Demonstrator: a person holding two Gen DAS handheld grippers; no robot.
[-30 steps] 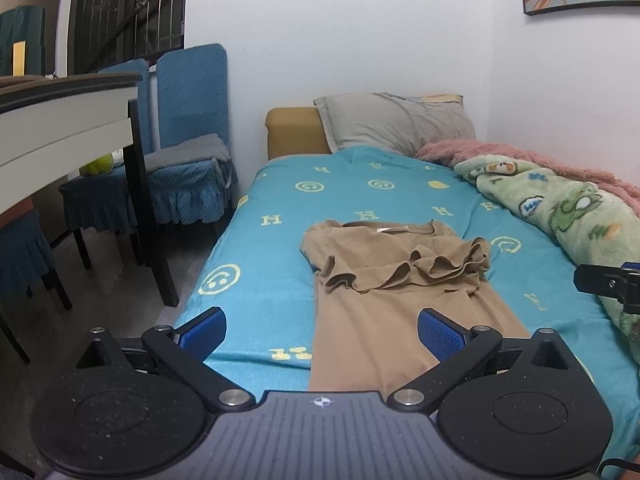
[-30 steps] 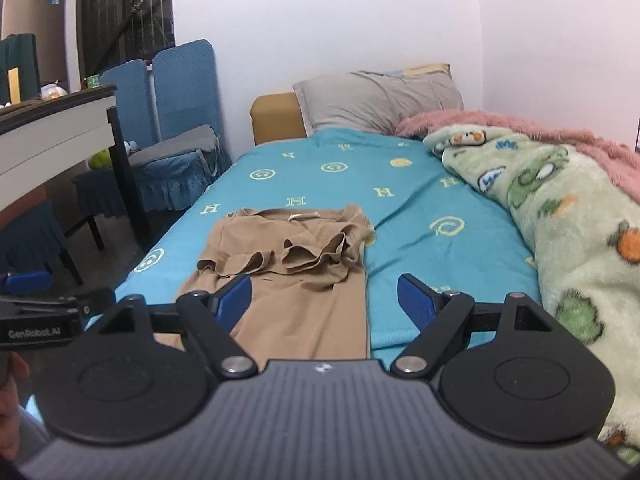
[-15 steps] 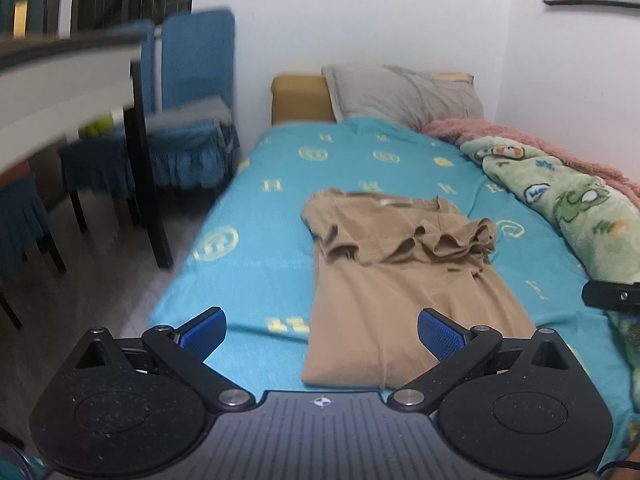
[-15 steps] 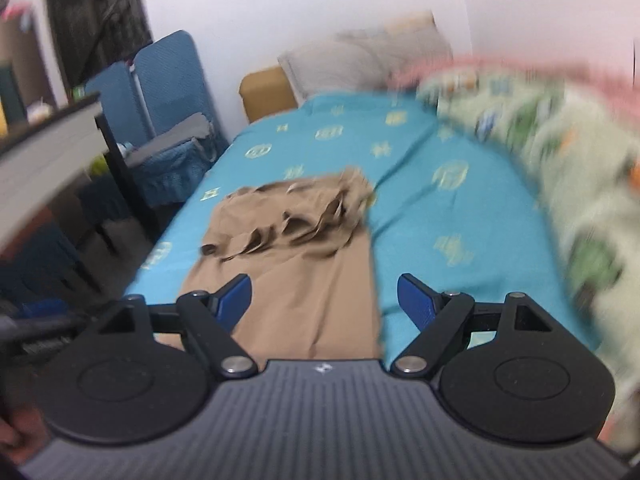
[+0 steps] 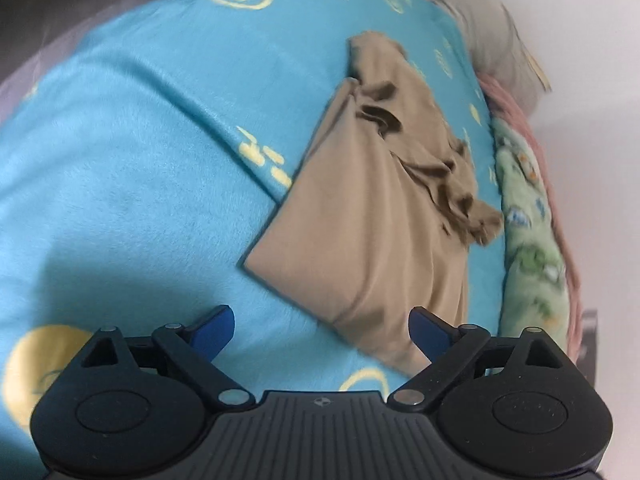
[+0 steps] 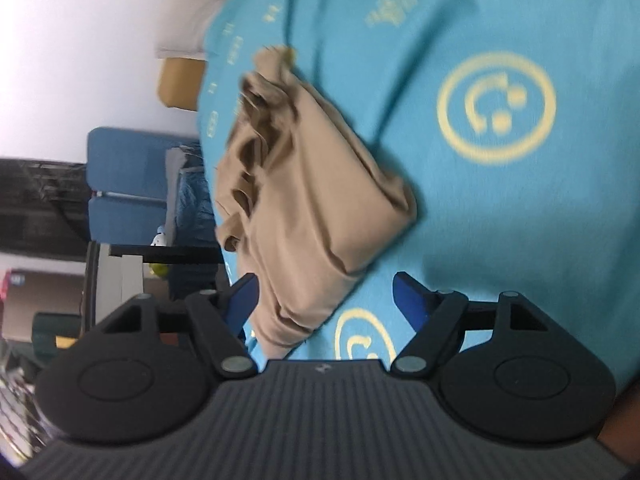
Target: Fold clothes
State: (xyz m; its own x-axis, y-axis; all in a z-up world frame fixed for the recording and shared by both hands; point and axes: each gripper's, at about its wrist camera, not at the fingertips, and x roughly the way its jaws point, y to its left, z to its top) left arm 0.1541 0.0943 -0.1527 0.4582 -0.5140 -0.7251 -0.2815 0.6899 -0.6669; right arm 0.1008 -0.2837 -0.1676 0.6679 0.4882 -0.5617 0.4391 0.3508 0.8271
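Note:
A tan garment lies flat on the turquoise bedsheet, partly folded, with ruffled sleeves bunched across its upper part. My left gripper is open and empty, hovering just above the garment's near hem corner. In the right wrist view the same garment lies on the sheet. My right gripper is open and empty, tilted over the garment's near hem edge. Both views are rolled and slightly blurred.
A green patterned blanket and a pink one lie along the bed's right side, with a grey pillow at the head. Blue chairs and a desk stand left of the bed.
Both grippers have dropped down and forward towards the garment's near hem and rolled sideways. The room and wall have left the left view. Both stay open.

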